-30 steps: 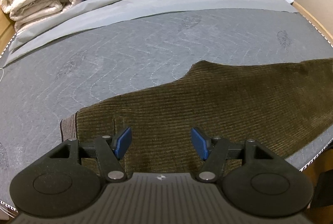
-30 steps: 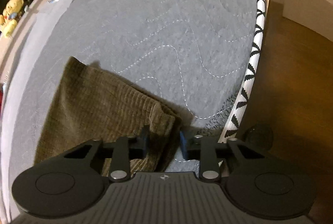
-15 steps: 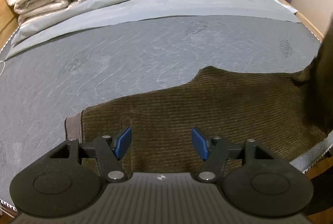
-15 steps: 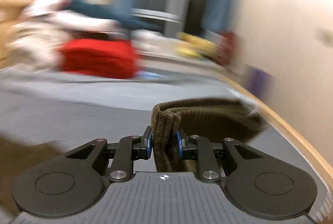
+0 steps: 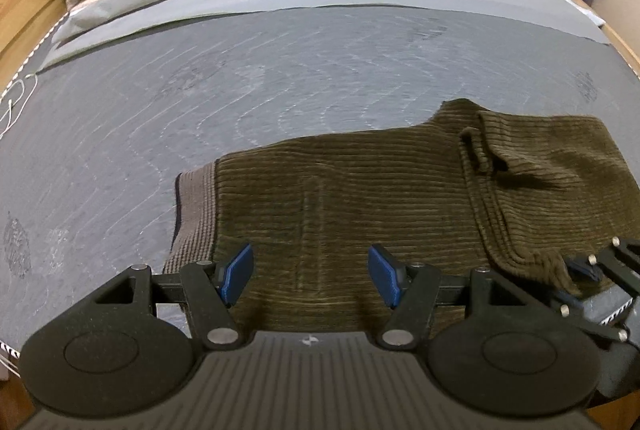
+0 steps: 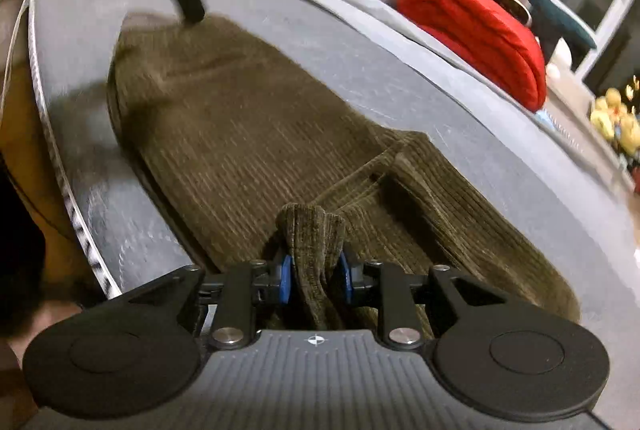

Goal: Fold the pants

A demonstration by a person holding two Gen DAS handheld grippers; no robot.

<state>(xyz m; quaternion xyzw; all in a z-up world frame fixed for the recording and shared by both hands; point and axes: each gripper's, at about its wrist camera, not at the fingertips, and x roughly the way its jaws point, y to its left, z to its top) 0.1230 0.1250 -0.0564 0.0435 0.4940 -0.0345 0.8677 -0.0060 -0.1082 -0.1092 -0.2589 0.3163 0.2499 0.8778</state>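
While the left tongs (image 5: 310, 280) hovered open and empty over the waist end of the pants (image 5: 360, 198) on the bed (image 5: 240, 90), the right tongs (image 6: 314, 280), pinching the leg hems, were loosening; folding lengthwise seemed underway, next laying hems flat.

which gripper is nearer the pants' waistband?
Left. The left gripper hangs open over the pants just beside the grey waistband. The right gripper is shut on the leg hem, folded over toward mid-pants, farther from it.
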